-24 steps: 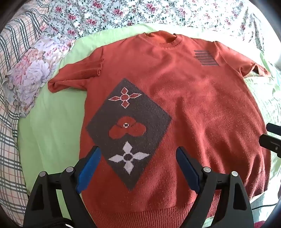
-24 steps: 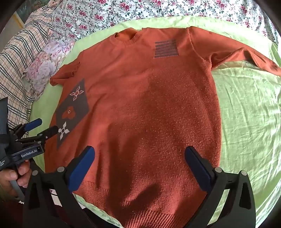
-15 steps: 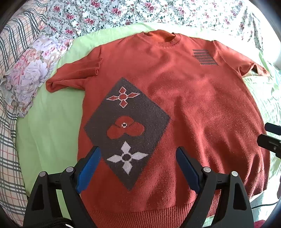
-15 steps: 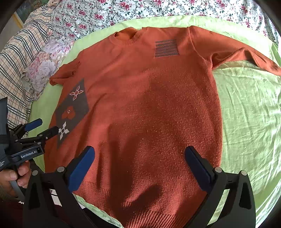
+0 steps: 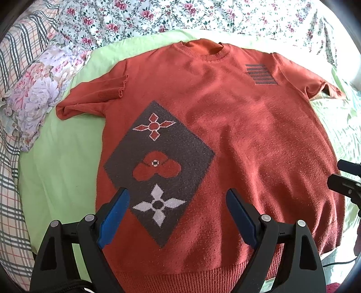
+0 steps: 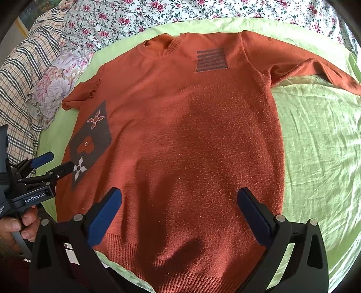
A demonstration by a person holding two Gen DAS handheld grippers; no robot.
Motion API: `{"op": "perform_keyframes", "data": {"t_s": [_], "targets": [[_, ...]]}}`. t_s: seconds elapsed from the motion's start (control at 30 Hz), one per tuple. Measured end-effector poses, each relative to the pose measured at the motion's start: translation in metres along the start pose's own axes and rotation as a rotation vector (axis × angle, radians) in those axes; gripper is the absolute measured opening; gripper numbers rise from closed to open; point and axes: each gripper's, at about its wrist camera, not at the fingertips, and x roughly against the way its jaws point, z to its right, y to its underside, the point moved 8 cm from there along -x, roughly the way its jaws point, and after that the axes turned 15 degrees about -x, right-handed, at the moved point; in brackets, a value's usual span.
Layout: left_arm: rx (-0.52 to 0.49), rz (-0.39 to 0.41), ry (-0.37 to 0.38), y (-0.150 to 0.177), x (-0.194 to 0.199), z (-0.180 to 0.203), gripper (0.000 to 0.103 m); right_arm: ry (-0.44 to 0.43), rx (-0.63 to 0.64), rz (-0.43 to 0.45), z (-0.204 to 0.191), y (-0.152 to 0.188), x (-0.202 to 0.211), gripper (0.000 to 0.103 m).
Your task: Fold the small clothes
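Now spread flat, front up, on the pale green bed sheet: rust-orange knitted short-sleeved sweater (nothing folded yet), left gripper and right gripper both wide, empty, hovering above its hem, presumably ready to fold.

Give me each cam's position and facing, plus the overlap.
Left wrist: on the left claw, angled down over the sweater near its grey diamond patch; own open fingers show, right claw tips at the right edge.
Right wrist: on the right claw, angled down over the sweater's plain half; own open fingers, left claw and a hand.
Shared: sweater, green sheet, floral bedding.
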Motion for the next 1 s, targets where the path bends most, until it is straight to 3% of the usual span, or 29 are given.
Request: {"op": "perform_keyframes", "data": {"t_s": [0.4,0.6,0.73,1.0], "targets": [[-0.009,-0.003,-0.015,-0.0015,-0.0025,0.0014,0.088,-0.024,-0.006,0.020,0.0042,-0.0051,-0.0015,0.102],[-0.017,-0.037,-0.009,-0.0005,-0.0048,0.0013,0.088,-0.080,-0.021,0.048,-0.0017,-0.0096,-0.0005,0.102],[-0.023,-0.064,0.003,0.0008,-0.0062,0.0005,0.088,-0.058,-0.011,0.044,0.0001,-0.0091,-0.0014,0.102],[-0.020,-0.020,0.010,-0.0074,-0.0075,0.0007,0.088,-0.033,-0.028,0.006,0.0003,-0.0073,-0.0033,0.102]]}}
